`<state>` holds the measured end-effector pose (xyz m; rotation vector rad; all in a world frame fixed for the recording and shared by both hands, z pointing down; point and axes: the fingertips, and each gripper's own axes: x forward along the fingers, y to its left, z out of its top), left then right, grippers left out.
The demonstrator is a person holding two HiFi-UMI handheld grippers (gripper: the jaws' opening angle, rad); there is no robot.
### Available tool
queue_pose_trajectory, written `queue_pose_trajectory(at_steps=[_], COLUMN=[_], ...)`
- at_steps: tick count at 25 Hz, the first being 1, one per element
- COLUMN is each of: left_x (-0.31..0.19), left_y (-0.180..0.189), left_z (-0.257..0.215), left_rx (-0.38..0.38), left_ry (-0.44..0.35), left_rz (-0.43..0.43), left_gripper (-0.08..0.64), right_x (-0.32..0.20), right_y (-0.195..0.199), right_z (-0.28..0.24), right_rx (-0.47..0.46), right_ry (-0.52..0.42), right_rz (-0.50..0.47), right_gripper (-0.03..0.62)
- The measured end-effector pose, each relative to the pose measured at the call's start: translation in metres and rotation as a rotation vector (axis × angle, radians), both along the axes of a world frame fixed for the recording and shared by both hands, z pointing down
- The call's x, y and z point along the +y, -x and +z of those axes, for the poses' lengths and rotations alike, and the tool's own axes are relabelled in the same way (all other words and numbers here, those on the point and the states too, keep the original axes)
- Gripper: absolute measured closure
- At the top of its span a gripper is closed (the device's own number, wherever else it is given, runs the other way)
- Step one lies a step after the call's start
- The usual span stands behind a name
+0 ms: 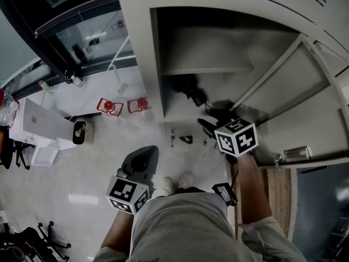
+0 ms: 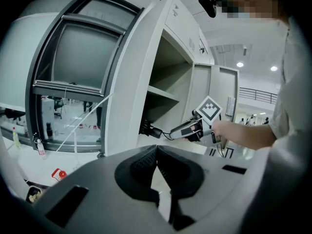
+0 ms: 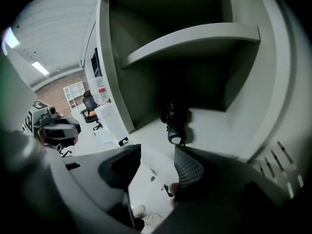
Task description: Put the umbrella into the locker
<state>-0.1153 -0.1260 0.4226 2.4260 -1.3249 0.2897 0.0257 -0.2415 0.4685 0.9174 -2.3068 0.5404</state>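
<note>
While the locker [image 1: 136, 48] stands with its door [image 1: 311, 102] swung wide, the folded black umbrella [image 3: 174, 123] lies on the compartment floor beneath the shelf [image 3: 195, 38], toward the left side. Right gripper [image 3: 156, 162] jaws stand apart, empty, just outside the opening. Left gripper [image 2: 156, 162] jaws meet, empty, over open floor [image 1: 82, 168].

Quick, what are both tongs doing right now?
Left tongs: closed, holding nothing.
Right tongs: open, empty; black folded umbrella lies in grey metal locker.
</note>
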Motion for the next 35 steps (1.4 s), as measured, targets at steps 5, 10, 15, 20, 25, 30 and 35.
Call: queue_pose_trajectory(at_steps=[5, 10, 15, 20, 25, 30, 35], left_x=[0.003, 0.007, 0.009, 0.012, 0.015, 0.016, 0.011], left_y=[-0.004, -0.008, -0.013, -0.018, -0.024, -0.029, -0.033], left_z=[-0.003, -0.004, -0.008, -0.011, -0.011, -0.010, -0.011], left_rx=[-0.003, 0.003, 0.005, 0.005, 0.004, 0.007, 0.011], left_ry=[-0.010, -0.011, -0.018, -0.026, -0.019, -0.003, -0.016], left_rz=[0.011, 0.018, 0.032, 0.046, 0.070, 0.090, 0.098], left_gripper=[0.545, 0.545, 0.545, 0.545, 0.545, 0.545, 0.545], right_x=[0.022, 0.048, 0.077, 0.100, 0.113, 0.120, 0.119], right_y=[-0.001, -0.008, -0.008, -0.001, 0.001, 0.002, 0.001], right_z=[0.002, 0.002, -0.007, -0.013, -0.015, -0.016, -0.018], right_rx=[-0.019, -0.014, -0.066, -0.072, -0.085, -0.090, -0.092], right_ry=[0.003, -0.033, -0.035, -0.041, -0.039, -0.036, -0.040], right_rz=[0.010, 0.047, 0.069, 0.050, 0.059, 0.066, 0.070], right_gripper=[0.400, 0.529, 0.549, 0.557, 0.560, 0.561, 0.561])
